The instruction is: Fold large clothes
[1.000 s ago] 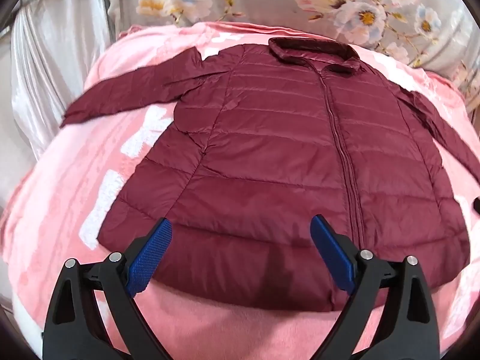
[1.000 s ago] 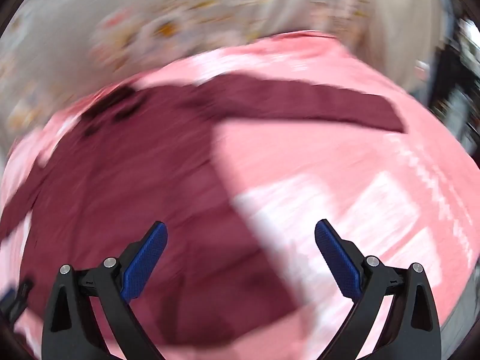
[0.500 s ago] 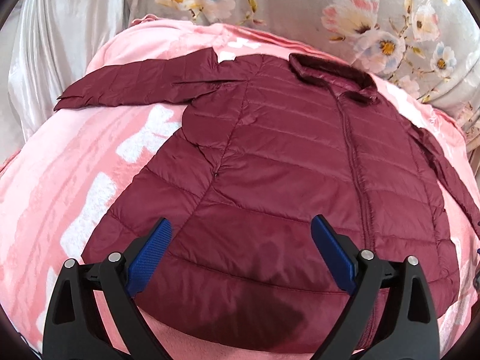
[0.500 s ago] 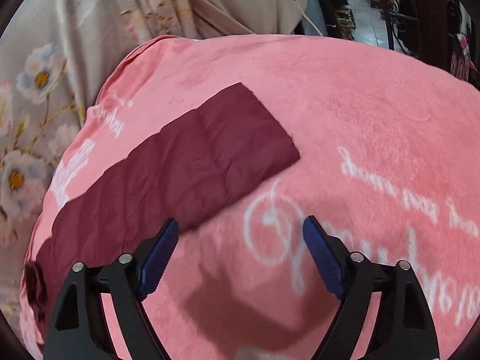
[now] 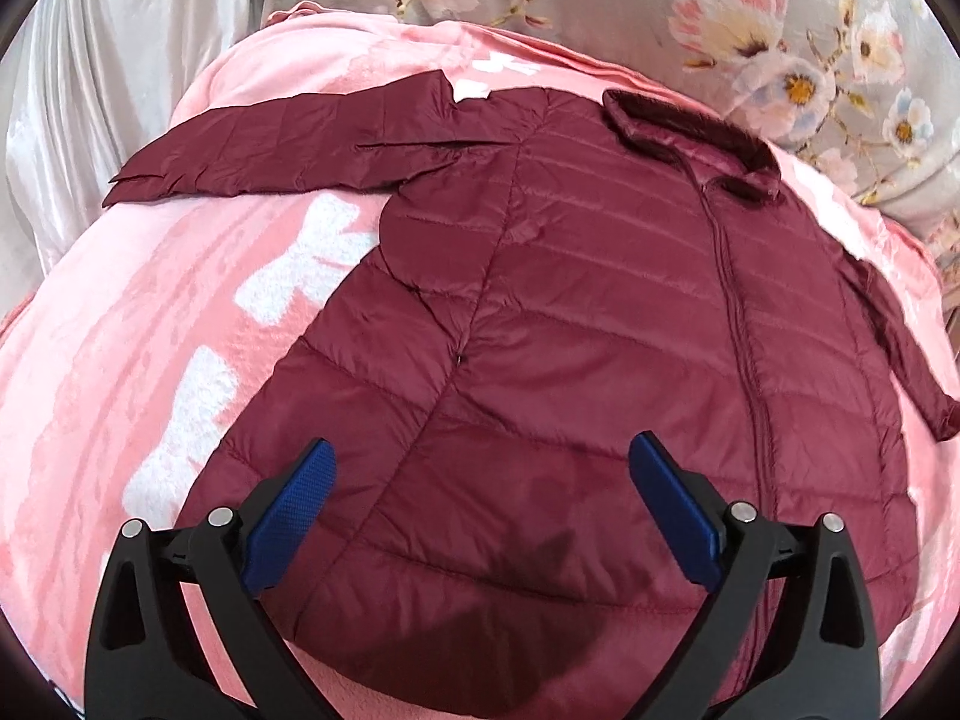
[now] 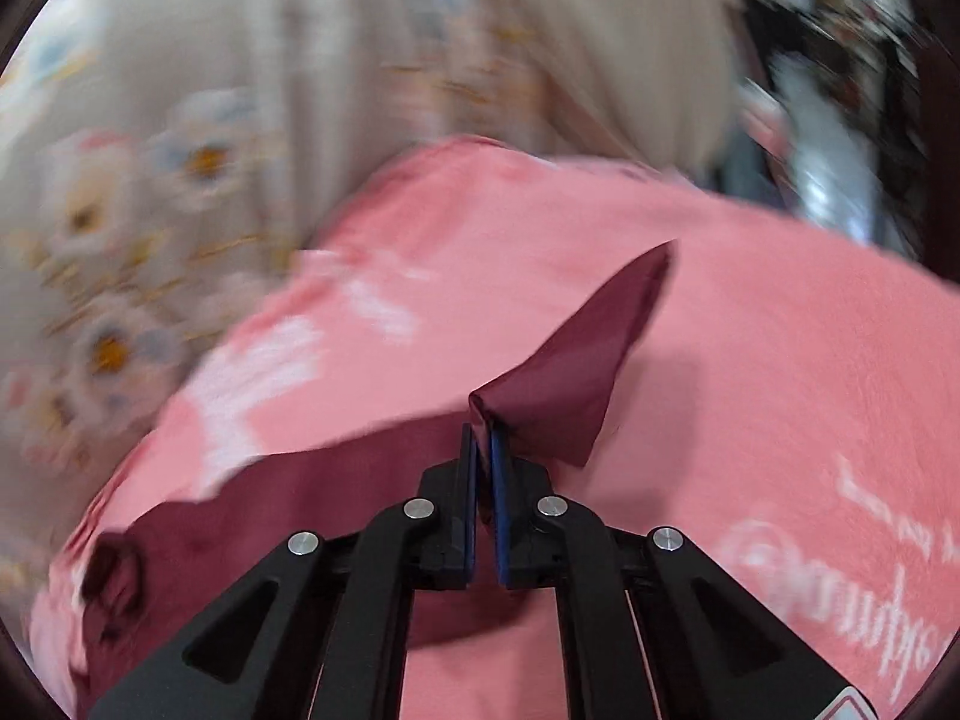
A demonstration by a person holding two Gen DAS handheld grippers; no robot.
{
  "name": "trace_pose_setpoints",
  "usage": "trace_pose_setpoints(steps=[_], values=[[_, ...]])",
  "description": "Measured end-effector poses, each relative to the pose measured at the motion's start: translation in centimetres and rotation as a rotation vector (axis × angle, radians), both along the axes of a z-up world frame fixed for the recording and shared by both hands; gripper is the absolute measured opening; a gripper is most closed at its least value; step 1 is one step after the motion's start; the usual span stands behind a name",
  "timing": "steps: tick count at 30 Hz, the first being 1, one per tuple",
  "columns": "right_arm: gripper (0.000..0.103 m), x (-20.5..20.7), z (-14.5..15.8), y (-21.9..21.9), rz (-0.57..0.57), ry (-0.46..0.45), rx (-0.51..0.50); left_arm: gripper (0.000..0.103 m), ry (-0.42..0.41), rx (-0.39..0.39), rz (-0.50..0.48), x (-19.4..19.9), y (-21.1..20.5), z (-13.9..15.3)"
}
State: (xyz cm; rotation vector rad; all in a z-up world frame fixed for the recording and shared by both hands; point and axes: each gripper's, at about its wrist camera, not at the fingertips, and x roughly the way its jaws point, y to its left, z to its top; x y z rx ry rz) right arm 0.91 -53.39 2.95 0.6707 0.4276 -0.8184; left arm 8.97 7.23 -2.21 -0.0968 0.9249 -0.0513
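A maroon quilted jacket (image 5: pixel 570 324) lies flat and zipped on a pink blanket (image 5: pixel 150 312), collar at the far side, left sleeve (image 5: pixel 288 144) stretched out to the left. My left gripper (image 5: pixel 480 510) is open and empty, hovering over the jacket's lower hem. In the blurred right wrist view my right gripper (image 6: pixel 483 438) is shut on the jacket's right sleeve (image 6: pixel 576 372) near its cuff and holds it lifted off the blanket (image 6: pixel 780 360). The cuff end sticks up to the right.
A grey floral curtain (image 5: pixel 750 18) hangs behind the bed, with a silvery drape (image 5: pixel 90 72) at the left. The blanket has white lettering (image 6: pixel 840 540). Dark room clutter (image 6: pixel 840 60) shows at the far right.
My right gripper has closed on the right sleeve and lifted it; half a second ago it was open above the sleeve lying flat. My left gripper has moved slightly forward over the hem.
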Motion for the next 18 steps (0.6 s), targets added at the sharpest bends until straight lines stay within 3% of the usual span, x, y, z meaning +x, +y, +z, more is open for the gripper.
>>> trace_pose_setpoints(steps=[3,7,11,15,18], values=[[0.005,5.8,5.5,8.8,0.262,-0.042,-0.15,0.096,0.002,-0.044,0.007,0.6,0.5,0.4],[0.004,12.1,7.9,20.7,0.594,-0.062,-0.233,0.096,-0.025,-0.077,0.024,1.2,1.3,1.5],[0.004,17.2,5.7,31.0,0.873,-0.038,-0.203,0.096,-0.056,-0.1,0.041,1.8,2.5,2.7],[0.004,19.8,1.8,38.1,1.025,0.009,-0.168,0.096,-0.079,-0.13,0.051,2.6,3.7,3.4],[0.012,21.8,-2.0,41.6,1.123,0.088,-0.148,0.096,-0.087,-0.174,0.053,3.8,4.5,3.3]])
